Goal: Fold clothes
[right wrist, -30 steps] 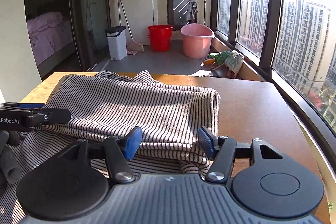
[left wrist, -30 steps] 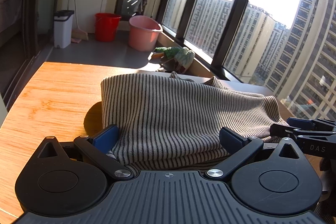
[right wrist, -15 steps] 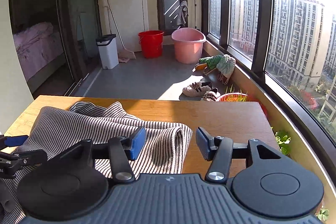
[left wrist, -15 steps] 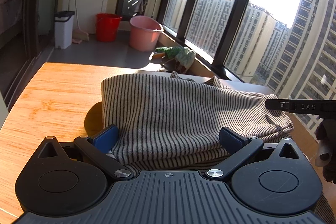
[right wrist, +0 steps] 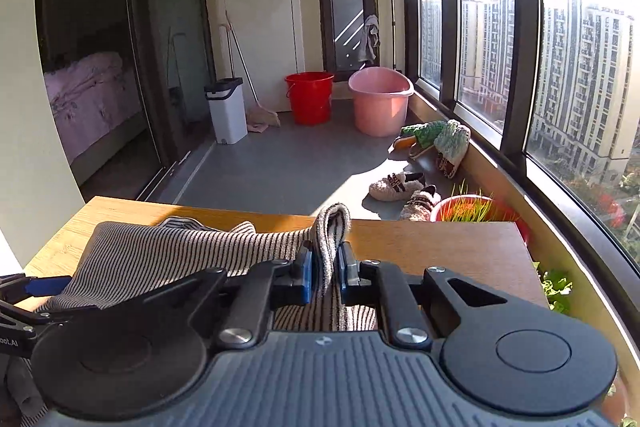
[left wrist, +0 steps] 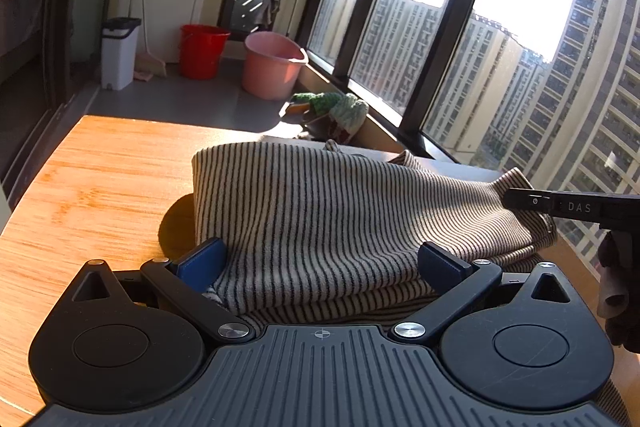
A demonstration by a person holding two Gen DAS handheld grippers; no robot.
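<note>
A beige, dark-striped garment (left wrist: 340, 203) lies folded in layers on the wooden table (left wrist: 100, 179). My left gripper (left wrist: 320, 259) is open at its near edge, and the cloth lies between the wide-apart blue pads (left wrist: 202, 261) without being pinched. My right gripper (right wrist: 325, 267) is at the garment's right end (right wrist: 168, 247). Its jaws are closing, and the pads pinch a bunched fold (right wrist: 332, 227) that stands up between them. It shows in the left wrist view as a black finger (left wrist: 560, 205) at the cloth's right corner. The left gripper (right wrist: 36, 287) appears at the right wrist view's left edge.
The table's far edge (right wrist: 440, 243) drops to a grey balcony floor. Beyond it are a pink basin (right wrist: 380, 103), a red bucket (right wrist: 310, 97), a white bin (right wrist: 226, 109), slippers (right wrist: 400, 183) and a potted plant (right wrist: 464, 207). Tall windows (right wrist: 484, 39) run along the right.
My right gripper slid to the garment's right end, then shut on a fold of it that now stands up between the pads. The left gripper stayed where it was, still open.
</note>
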